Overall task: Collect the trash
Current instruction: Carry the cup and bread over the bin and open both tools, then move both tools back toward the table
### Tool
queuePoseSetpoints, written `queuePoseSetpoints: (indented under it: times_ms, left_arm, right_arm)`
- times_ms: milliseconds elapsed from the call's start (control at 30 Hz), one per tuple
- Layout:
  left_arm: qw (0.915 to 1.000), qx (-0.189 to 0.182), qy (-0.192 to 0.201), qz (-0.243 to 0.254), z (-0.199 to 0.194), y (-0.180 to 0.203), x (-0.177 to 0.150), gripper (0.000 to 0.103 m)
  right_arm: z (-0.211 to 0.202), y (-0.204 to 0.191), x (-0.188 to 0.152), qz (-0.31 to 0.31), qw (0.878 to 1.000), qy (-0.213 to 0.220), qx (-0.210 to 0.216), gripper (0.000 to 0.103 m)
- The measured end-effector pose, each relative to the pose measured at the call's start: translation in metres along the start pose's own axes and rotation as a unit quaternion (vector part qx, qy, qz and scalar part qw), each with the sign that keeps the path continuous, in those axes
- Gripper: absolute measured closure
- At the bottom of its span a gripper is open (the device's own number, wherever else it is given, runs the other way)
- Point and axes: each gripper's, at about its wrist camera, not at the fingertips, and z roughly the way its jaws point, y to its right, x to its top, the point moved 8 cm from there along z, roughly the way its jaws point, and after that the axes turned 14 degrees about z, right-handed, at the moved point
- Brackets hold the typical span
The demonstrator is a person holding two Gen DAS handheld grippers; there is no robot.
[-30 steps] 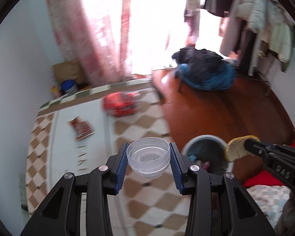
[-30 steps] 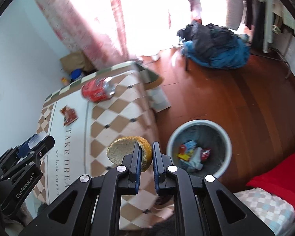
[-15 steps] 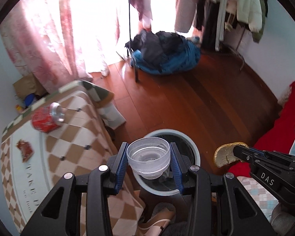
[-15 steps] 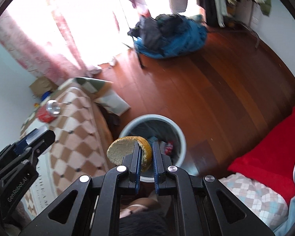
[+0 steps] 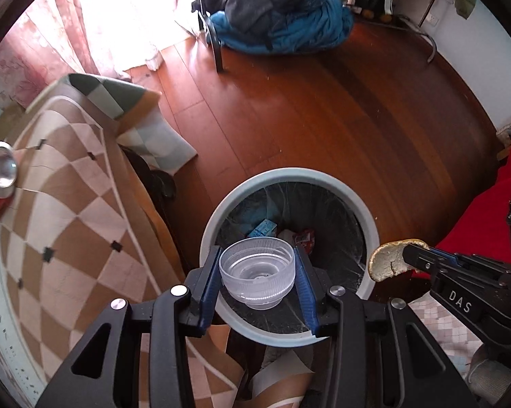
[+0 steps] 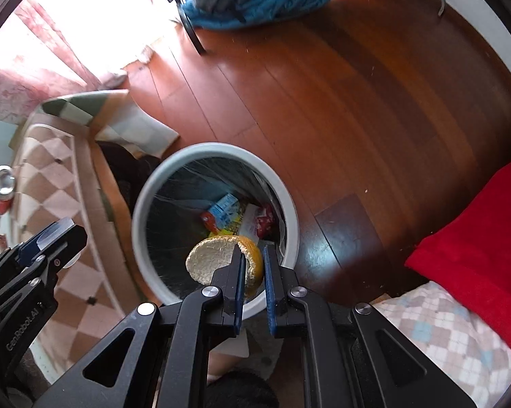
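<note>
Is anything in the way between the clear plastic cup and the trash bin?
Nothing visible is. The left gripper holds the clear ribbed plastic cup right above the round grey trash bin, whose mouth is open. Only wrappers lie at the bottom.

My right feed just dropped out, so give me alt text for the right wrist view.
The right gripper, jaws clamped on a bread piece, hangs over the open trash bin holding wrappers. The left gripper shows at the left edge above the checkered tablecloth, where a red can lies.
</note>
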Motion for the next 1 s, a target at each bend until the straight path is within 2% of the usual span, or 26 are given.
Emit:
queuePoseSetpoints:
  times_ms: [267, 300, 333, 367, 400, 433, 500, 533, 567, 600, 633, 700, 1000]
  left_arm:
    - [0.9995, -0.008, -0.017, -0.024, 0.012, -0.008, 0.000, 0.064]
    - [0.9994, -0.009, -0.020, -0.026, 0.012, -0.009, -0.002, 0.062]
    - [0.9994, -0.009, -0.020, -0.026, 0.011, -0.010, -0.001, 0.059]
    - [0.9995, -0.002, -0.019, -0.025, 0.009, -0.012, -0.002, 0.047]
    - [0.9995, 0.002, -0.017, -0.025, 0.006, -0.013, -0.002, 0.035]
    - [0.9995, 0.003, -0.016, -0.026, 0.005, -0.014, -0.002, 0.031]
    - [0.9995, 0.006, -0.015, -0.028, 0.000, -0.017, -0.004, 0.019]
    - [0.9994, 0.008, -0.016, -0.029, -0.002, -0.018, -0.004, 0.014]
    - [0.9994, 0.012, -0.017, -0.028, -0.004, -0.019, -0.005, 0.005]
    - [0.9994, 0.014, -0.015, -0.029, -0.007, -0.020, -0.006, 0.003]
    - [0.9994, 0.016, -0.014, -0.029, -0.010, -0.021, -0.007, 0.003]
    - [0.9993, 0.021, -0.013, -0.029, -0.014, -0.024, -0.008, 0.002]
    - [0.9984, 0.038, 0.004, -0.042, -0.052, -0.035, -0.020, 0.002]
  right_arm:
    - [0.031, -0.007, 0.003, -0.006, 1.000, -0.025, 0.000, 0.091]
    - [0.032, -0.006, 0.004, -0.006, 1.000, -0.027, -0.002, 0.086]
    - [0.032, -0.006, 0.004, -0.006, 1.000, -0.028, -0.001, 0.066]
    - [0.031, -0.006, 0.005, -0.004, 1.000, -0.025, -0.001, 0.054]
    - [0.028, -0.005, 0.005, -0.003, 1.000, -0.020, -0.001, 0.034]
    - [0.025, -0.005, 0.005, -0.003, 1.000, -0.016, 0.001, 0.026]
    - [0.019, -0.003, 0.004, -0.002, 1.000, -0.011, -0.002, 0.026]
    - [0.017, -0.001, 0.004, -0.002, 1.000, -0.010, -0.003, 0.021]
    - [0.013, 0.000, 0.003, -0.003, 1.000, -0.009, -0.005, 0.017]
    - [0.010, 0.001, 0.001, -0.003, 1.000, -0.007, -0.009, 0.006]
    - [0.007, 0.002, 0.000, -0.003, 1.000, -0.007, -0.010, 0.000]
    - [0.000, 0.002, -0.003, -0.004, 1.000, -0.010, -0.010, 0.000]
    - [-0.043, -0.004, -0.017, -0.031, 0.999, 0.024, -0.031, 0.000]
